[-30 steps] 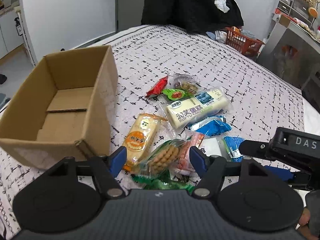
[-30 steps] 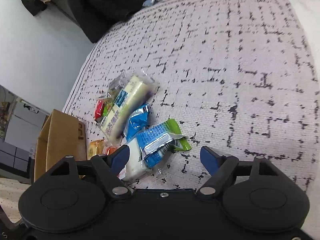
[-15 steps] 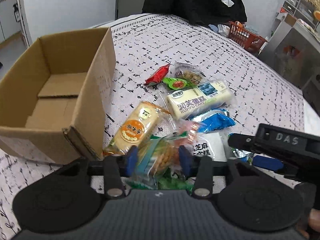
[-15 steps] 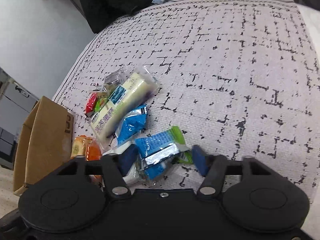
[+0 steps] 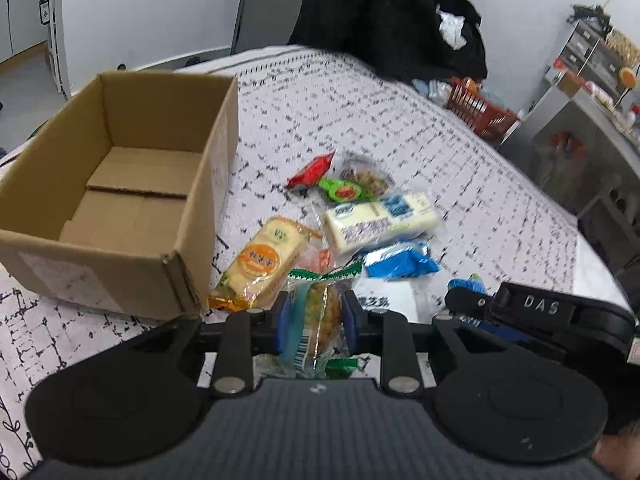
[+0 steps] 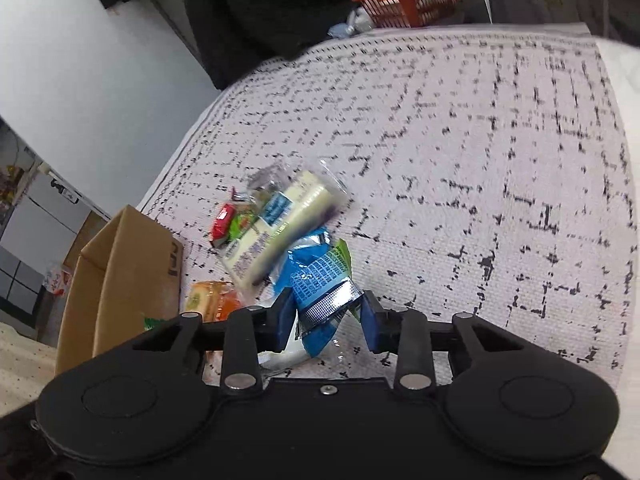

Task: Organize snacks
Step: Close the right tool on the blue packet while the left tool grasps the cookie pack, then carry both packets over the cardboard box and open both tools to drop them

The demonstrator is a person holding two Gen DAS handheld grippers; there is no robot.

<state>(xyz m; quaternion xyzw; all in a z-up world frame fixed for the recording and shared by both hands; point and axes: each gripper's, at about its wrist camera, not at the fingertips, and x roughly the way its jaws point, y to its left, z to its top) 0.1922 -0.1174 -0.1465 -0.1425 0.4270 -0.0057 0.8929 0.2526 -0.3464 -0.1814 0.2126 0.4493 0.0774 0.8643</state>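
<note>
An open cardboard box (image 5: 120, 184) stands empty on the left of the bed; its corner (image 6: 132, 264) shows in the right wrist view too. Beside it lie loose snacks: an orange cracker pack (image 5: 262, 260), a long white cake pack (image 5: 380, 220), a blue packet (image 5: 400, 262), a red candy (image 5: 312, 168). My left gripper (image 5: 314, 320) is closing, its blue pads pressing a clear green-edged biscuit pack (image 5: 320, 312). My right gripper (image 6: 326, 318) is closing on a blue-and-silver snack packet (image 6: 320, 284), lifted a little off the bedspread.
The patterned white bedspread (image 6: 480, 160) stretches bare to the right and far side. An orange basket (image 5: 480, 114) and dark clothing (image 5: 384, 8) stand beyond the bed. A grey shelf unit (image 5: 580, 140) is at right. The right gripper's body (image 5: 540, 308) reaches in beside my left one.
Both grippers have narrowed from wide open onto their packets. The biscuit pack now stands upright between the left pads; the blue packet has risen with the right gripper.
</note>
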